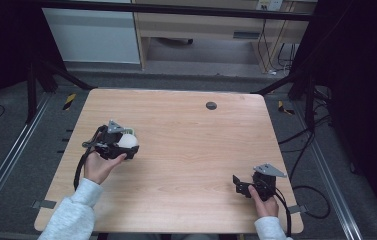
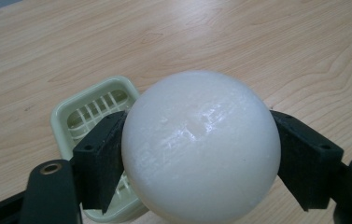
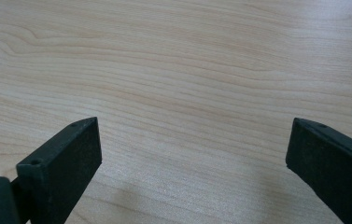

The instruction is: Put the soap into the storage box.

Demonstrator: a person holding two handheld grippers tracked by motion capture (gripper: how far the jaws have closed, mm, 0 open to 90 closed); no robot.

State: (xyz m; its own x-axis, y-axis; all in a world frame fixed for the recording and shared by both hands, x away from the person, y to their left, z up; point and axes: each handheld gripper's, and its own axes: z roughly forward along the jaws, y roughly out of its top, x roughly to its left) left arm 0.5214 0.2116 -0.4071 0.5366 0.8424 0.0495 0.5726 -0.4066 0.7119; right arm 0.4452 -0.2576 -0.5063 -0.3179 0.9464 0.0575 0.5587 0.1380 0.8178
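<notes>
L gripper: jaws clamped on white ball, held over table's left side, just above pale green slotted tray. R gripper: jaws wide apart, nothing between, low over bare wood near right edge.

Your two hands, one gripper in each, well apart at the near side.

Your left hand reaches in from the lower left in a pale sleeve, its left gripper with both black jaws pressed against what sits between them. Your right hand holds the right gripper low at the near right, pointing left, jaws spread wide with nothing between them.
</notes>
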